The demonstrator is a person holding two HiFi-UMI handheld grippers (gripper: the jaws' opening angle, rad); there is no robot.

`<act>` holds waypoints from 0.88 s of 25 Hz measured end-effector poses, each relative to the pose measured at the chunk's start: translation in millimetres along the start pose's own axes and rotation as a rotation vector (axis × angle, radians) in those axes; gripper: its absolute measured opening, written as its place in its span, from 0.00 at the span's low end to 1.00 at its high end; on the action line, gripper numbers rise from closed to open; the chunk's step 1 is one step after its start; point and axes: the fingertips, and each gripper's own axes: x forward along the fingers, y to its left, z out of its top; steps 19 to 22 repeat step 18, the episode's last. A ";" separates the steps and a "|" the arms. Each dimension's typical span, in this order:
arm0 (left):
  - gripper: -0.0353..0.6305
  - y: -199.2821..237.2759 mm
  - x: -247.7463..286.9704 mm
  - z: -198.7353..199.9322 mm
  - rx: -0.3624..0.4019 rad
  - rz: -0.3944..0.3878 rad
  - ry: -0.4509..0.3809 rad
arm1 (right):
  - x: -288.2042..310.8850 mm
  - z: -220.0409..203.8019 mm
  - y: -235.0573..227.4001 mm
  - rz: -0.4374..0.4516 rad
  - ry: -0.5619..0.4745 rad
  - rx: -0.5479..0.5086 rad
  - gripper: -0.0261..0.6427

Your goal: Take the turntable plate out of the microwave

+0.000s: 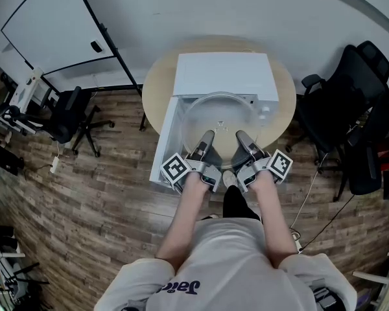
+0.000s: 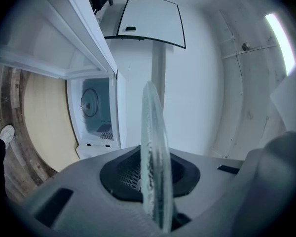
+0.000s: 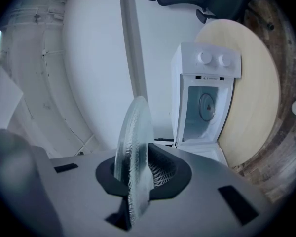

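My left hand-held gripper (image 1: 205, 140) is clamped on the near-left rim of the glass turntable plate (image 1: 220, 112). The plate hangs between both grippers, outside the cavity, just in front of the white microwave (image 1: 223, 73) on the round desk (image 1: 157, 86). My right hand-held gripper (image 1: 244, 138) is clamped on the near-right rim.

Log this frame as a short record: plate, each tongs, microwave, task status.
turntable plate: clear glass, held in the air in front of the cavity
left tongs: shut on the plate's near rim
right tongs: shut on the near rim, beside the left
microwave: white, door open, on a round wooden table
task status: plate out, not yet set down
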 end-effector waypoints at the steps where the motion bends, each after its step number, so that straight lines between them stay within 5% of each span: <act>1: 0.15 0.0 -0.2 0.1 0.000 0.002 -0.001 | 0.1 -0.2 -0.1 0.000 0.001 0.001 0.10; 22: 0.15 7.1 5.4 -11.9 -0.018 0.009 0.004 | -9.1 9.8 -6.3 -0.007 0.001 -0.004 0.10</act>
